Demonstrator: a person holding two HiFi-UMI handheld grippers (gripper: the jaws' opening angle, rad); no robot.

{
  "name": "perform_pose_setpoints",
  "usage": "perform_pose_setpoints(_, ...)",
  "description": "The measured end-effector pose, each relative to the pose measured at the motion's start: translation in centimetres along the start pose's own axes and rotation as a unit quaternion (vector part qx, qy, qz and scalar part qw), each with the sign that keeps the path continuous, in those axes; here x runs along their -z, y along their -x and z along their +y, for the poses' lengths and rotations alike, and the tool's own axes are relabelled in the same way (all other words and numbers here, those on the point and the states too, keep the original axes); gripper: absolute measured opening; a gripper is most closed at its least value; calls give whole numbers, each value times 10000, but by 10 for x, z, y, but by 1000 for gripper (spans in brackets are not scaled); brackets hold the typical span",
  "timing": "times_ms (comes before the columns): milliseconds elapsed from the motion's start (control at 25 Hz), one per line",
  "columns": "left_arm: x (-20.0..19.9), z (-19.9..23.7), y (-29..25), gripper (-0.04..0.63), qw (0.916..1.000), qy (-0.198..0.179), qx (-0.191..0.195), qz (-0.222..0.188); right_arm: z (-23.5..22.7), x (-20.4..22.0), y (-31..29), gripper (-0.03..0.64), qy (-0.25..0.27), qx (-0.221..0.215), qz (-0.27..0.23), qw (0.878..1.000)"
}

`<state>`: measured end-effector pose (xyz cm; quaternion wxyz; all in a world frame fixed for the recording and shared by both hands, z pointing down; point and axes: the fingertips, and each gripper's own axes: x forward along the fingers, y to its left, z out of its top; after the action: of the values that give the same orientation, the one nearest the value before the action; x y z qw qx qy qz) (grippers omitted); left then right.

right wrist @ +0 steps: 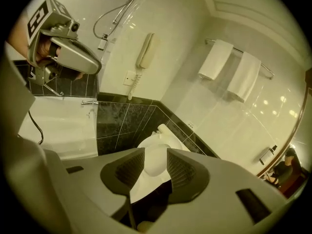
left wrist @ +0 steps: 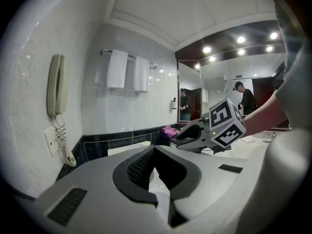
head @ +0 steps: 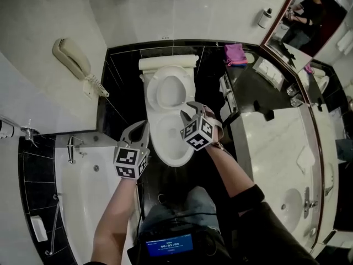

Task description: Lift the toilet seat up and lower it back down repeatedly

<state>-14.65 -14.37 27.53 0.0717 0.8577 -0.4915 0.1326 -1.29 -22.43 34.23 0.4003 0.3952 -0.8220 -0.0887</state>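
Observation:
The white toilet stands at the centre of the head view, with its tank at the far end. The seat ring lies back near the tank and looks raised. My right gripper hovers over the bowl's right side. It is open with nothing between its pads, and the toilet shows through the gap. My left gripper hangs just left of the bowl, clear of it. Its jaws meet at the tips and hold nothing. Each gripper also shows in the other's view: the right gripper and the left gripper.
A bathtub runs along the left and a wall phone hangs above it. A vanity counter with a sink stands at the right, with a pink cloth near its far end. Towels hang on the back wall. The floor tiles are black.

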Motion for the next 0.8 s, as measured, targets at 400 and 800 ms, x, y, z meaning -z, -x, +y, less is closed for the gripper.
perform_pose_setpoints(400,4,53,-105,-14,9987,262,-432,106,-66,-3,-146,187,806,-414,74,9959)
perform_pose_setpoints(800,36,96,-237,-14,9930,668,-902,369,-128,19,-310,187,1667,-756,181,9829)
